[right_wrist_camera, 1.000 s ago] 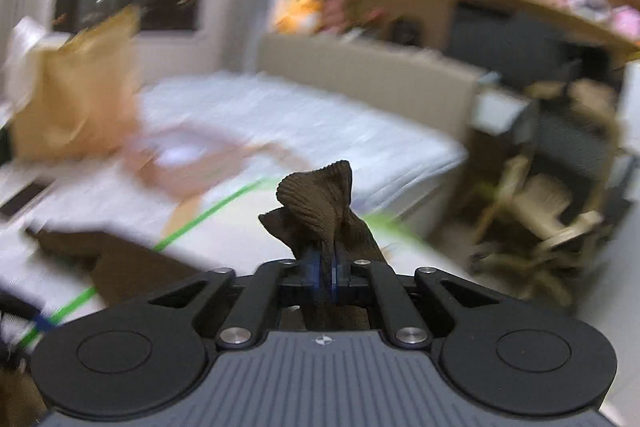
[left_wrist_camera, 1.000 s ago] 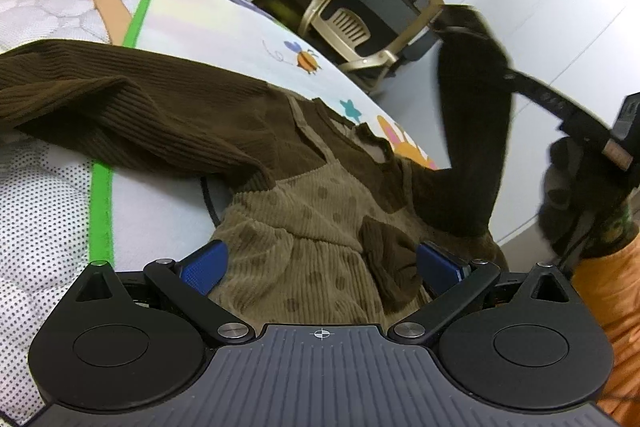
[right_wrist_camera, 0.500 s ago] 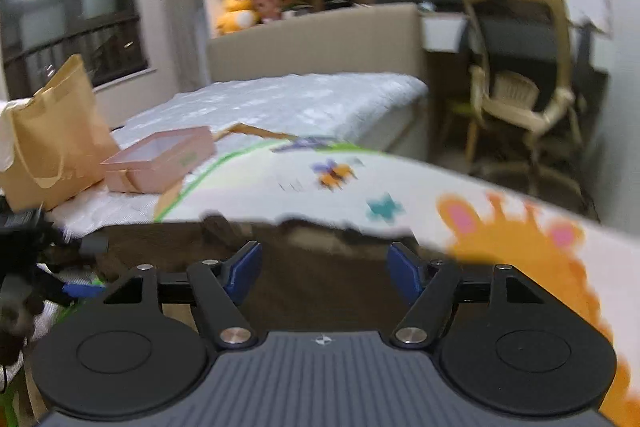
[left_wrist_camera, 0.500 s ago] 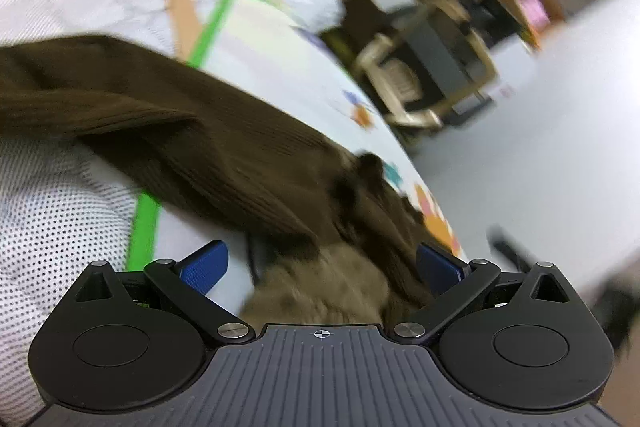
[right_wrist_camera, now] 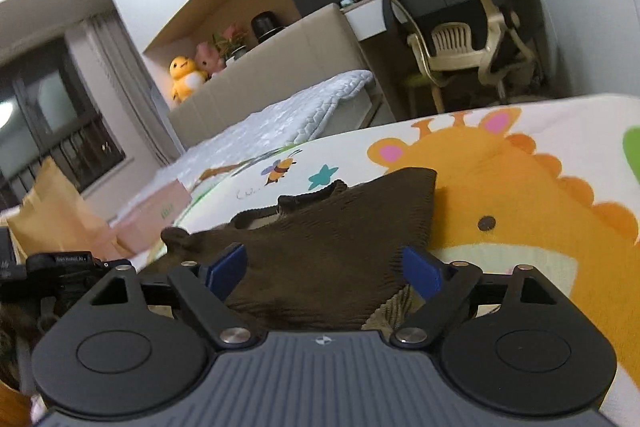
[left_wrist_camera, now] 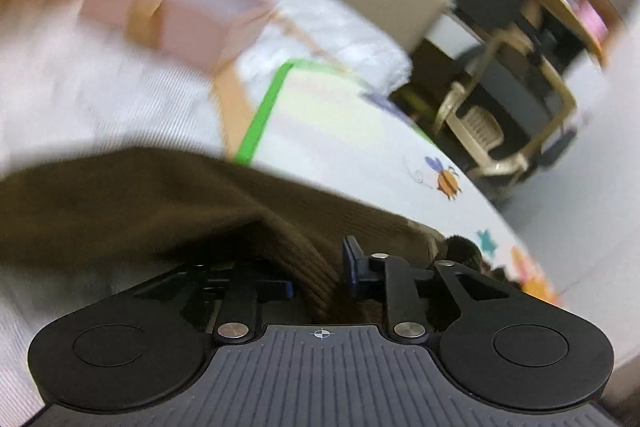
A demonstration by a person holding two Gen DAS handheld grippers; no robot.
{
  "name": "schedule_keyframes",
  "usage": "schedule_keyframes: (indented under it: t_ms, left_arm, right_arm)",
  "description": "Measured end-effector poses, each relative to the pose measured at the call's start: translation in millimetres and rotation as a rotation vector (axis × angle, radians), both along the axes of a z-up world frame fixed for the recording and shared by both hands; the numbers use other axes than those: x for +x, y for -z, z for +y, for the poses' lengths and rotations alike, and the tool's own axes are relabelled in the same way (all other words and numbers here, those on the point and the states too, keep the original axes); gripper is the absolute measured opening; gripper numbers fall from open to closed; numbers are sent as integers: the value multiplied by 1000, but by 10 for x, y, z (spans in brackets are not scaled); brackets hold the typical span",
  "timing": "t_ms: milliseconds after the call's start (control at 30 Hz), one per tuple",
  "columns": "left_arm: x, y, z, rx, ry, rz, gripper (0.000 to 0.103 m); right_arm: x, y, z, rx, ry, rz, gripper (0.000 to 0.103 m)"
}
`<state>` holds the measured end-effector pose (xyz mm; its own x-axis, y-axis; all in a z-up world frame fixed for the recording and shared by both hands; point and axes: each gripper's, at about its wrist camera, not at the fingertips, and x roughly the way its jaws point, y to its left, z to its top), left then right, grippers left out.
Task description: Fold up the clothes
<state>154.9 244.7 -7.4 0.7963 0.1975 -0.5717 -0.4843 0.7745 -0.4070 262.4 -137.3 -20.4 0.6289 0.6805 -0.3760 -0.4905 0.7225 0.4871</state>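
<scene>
A dark brown ribbed top with an olive pinafore front (right_wrist_camera: 390, 311) lies on the cartoon play mat (right_wrist_camera: 520, 195). In the left wrist view, one brown sleeve (left_wrist_camera: 160, 203) runs left across the bed, and a ribbed fold of it stands pinched between the blue pads. My left gripper (left_wrist_camera: 316, 277) is closing its jaws on that fold. In the right wrist view, the other sleeve (right_wrist_camera: 340, 219) lies flat on the mat, folded over the body. My right gripper (right_wrist_camera: 324, 267) hovers low over it, jaws opening wide, pads clear of the cloth.
A pink box (left_wrist_camera: 172, 19) and a brown paper bag (right_wrist_camera: 52, 211) sit on the white quilt behind the mat's green edge (left_wrist_camera: 264, 115). A beige office chair (right_wrist_camera: 460, 39) stands on the floor past the bed. The left-hand device (right_wrist_camera: 60, 267) shows at the right view's left edge.
The left jaws went from wide open to pinched on the brown sleeve as the view tipped upward. The right gripper let go of its sleeve, rolled, dropped to the mat and spread its jaws.
</scene>
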Motion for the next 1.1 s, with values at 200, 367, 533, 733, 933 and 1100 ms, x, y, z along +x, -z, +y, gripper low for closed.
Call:
schedule_keyframes:
  t_ms: [200,367,533,733,933,1100]
  left_arm:
    - [181,-370,-963,453,388,-28,22]
    - [204,-268,-1431,361,647,38,64]
    - [7,-364,-1407,234,693,22,91]
    - [-179,-358,-861,-186,482,-71,93]
    - [-282,-307,-780,-226,415,-54,93]
    - [-388,-348,-656,-260,340,-98,93]
  right_arm:
    - [15,5,-22,21,10,17,88]
    - [27,12,-26,23,14,25,92]
    - [31,12,-20,22,11,29,94]
    - [32,10,-4,21,9,32,95]
    - [39,14,-1,21,9,35,96]
    - [44,19,1,20,16,40,97]
